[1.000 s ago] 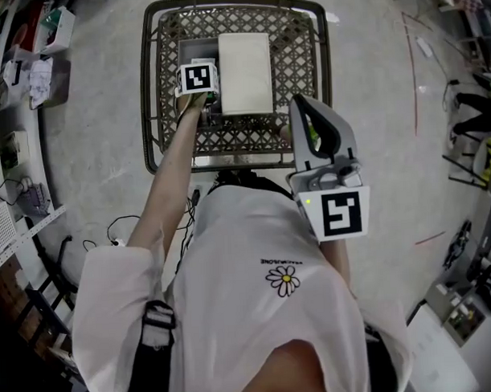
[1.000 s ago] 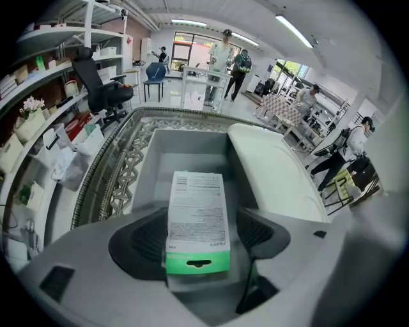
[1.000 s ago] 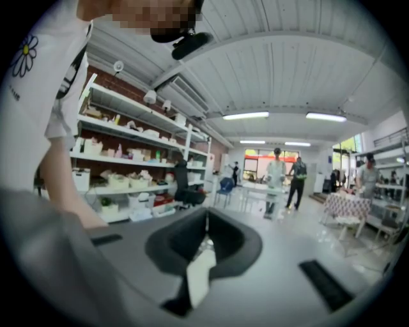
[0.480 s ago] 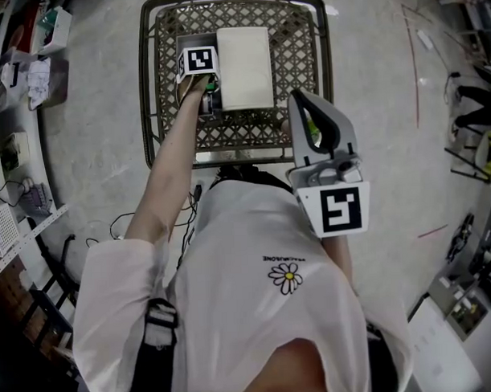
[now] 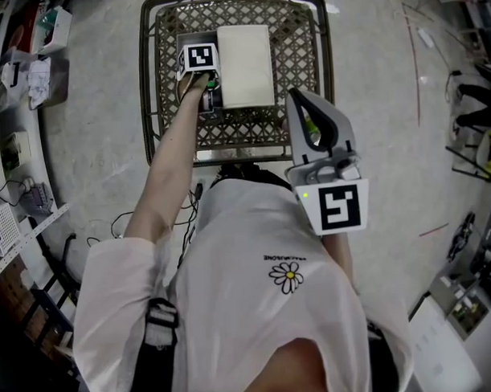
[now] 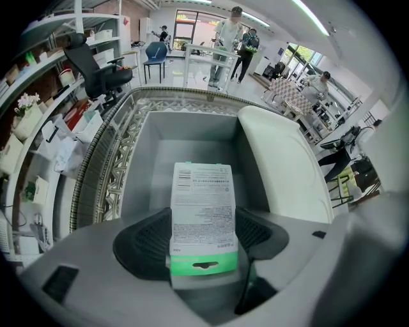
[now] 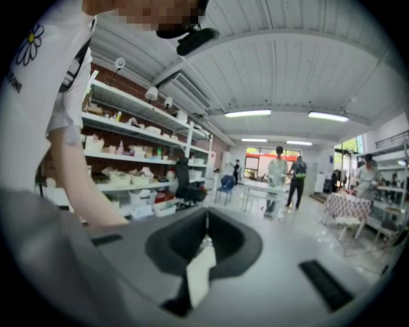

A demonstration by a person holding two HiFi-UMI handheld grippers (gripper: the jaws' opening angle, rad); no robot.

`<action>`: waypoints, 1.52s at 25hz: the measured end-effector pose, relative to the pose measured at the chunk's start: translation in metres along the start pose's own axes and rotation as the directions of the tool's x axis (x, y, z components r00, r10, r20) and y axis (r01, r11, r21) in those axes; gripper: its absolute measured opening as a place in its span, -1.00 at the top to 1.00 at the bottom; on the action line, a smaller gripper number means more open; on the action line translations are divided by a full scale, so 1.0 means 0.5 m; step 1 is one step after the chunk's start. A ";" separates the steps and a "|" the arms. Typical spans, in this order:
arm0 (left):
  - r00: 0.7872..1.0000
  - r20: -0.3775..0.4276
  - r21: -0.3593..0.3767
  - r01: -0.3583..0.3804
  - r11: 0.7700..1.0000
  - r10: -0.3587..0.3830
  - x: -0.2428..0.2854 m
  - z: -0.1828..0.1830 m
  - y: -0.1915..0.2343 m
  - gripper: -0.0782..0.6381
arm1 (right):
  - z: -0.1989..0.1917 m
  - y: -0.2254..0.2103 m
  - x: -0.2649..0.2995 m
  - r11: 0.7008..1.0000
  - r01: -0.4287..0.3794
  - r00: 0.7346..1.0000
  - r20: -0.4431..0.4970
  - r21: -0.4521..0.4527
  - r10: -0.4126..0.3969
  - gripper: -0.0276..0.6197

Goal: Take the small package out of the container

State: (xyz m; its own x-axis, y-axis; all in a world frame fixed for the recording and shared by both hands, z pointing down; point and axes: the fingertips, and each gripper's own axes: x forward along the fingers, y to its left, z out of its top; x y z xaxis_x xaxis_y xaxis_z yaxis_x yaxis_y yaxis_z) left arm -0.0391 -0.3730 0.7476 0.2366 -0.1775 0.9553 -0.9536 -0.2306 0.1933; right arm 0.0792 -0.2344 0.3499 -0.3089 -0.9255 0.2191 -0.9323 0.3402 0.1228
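Note:
The small package is white with a green hang-tab end and lies in a grey bin inside the wire basket. My left gripper reaches down into that bin, with its pads against both long sides of the package. In the head view, the left gripper sits under its marker cube at the bin's near end. My right gripper hangs outside the basket's near right corner. The right gripper has its jaws together, and a thin white slip shows low between them.
A large white box lies in the basket just right of the grey bin, and its flank stands close to my left gripper. Shelves and boxes line the left wall. People stand far off near tables.
My left gripper has reached a little farther into the basket, toward its far side. The right gripper has stayed where it was.

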 end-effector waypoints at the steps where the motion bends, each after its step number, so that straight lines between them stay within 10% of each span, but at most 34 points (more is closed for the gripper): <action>1: 1.000 -0.003 0.001 0.001 1.000 -0.001 0.001 -0.001 0.000 -0.13 | -0.001 0.000 -0.001 1.000 0.000 1.000 -0.001 0.000 0.000 0.82; 17: 0.998 -0.019 0.040 -0.056 0.998 0.057 -0.031 -0.002 0.002 -0.12 | 0.020 0.020 -0.011 0.997 -0.023 0.999 0.023 -0.072 0.025 0.82; 27: 0.989 0.136 0.049 -0.064 0.997 0.057 -0.139 0.098 -0.026 -0.12 | 0.046 0.037 -0.010 0.995 -0.047 0.998 0.048 -0.090 0.052 0.82; 33: 0.957 0.284 0.080 -0.085 0.993 0.059 -0.242 0.188 -0.045 -0.12 | 0.060 0.039 -0.004 0.995 -0.039 0.997 0.059 -0.089 0.044 0.82; 38: 0.889 0.455 0.145 -0.131 0.981 0.052 -0.365 0.255 -0.072 -0.12 | 0.077 0.034 -0.002 0.995 -0.026 0.996 0.086 -0.092 0.034 0.82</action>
State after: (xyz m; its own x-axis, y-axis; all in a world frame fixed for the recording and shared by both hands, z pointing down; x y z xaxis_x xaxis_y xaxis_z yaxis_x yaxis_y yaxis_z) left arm -0.0242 -0.4542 0.5377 0.2457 -0.6053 0.7571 -0.9393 -0.3415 0.0318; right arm 0.0563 -0.2342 0.3147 -0.3550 -0.9244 0.1393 -0.9028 0.3777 0.2057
